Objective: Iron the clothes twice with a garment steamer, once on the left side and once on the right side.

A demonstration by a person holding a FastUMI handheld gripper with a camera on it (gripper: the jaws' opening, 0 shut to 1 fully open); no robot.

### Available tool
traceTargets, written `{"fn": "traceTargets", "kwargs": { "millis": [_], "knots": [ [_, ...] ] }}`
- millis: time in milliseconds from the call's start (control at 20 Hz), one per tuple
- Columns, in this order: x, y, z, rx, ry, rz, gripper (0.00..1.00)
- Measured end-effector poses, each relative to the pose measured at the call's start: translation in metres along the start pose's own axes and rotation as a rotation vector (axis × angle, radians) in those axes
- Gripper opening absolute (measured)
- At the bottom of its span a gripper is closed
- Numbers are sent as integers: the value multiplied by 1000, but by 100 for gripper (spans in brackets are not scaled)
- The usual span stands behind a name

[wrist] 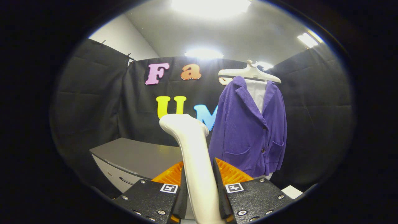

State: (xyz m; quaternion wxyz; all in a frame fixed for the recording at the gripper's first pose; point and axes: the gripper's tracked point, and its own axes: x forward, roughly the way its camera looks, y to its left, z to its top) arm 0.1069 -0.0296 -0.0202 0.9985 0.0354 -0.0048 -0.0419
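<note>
Fingers (199, 186) clench the steamer (192, 155) by its handle, one pressing on each side of the white shaft. The steamer rises between them, leaning a little to the left as it goes up, and ends in a rounded white head above and ahead of the fingers. The head's working face is turned away, so I cannot tell what it looks like.

Beyond the fingers to the left lies a grey counter (136, 155) with a pale front panel that has a dark slot in it. It stands against the black booth wall (90, 102).

Beyond the fingers to the right hangs a purple jacket (248, 130), well apart from the steamer head and not touched by it. The jacket faces the fingers, with its lapels open at the top, two dark buttons down the front and a patch pocket on each lower side. A white shirt (258, 93) shows between the lapels. Both hang from a pale hanger (248, 73) near the top of the wall.

Just below the jacket's hem and to the right of the fingers sits a small white block (292, 191); what it is cannot be told.
</note>
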Motion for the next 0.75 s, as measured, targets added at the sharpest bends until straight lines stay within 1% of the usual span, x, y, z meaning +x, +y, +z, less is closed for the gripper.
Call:
{"fn": "traceTargets", "kwargs": {
  "millis": [150,300,500,700,750],
  "knots": [
    [6,3,13,-22,-15,-18,41],
    [0,4,27,-4,-35,-44,41],
    [-8,21,43,-5,-62,-38,41],
    [-13,37,41,9,-68,-14,41],
    [-7,38,44,13,-60,-12,41]
  ]
}}
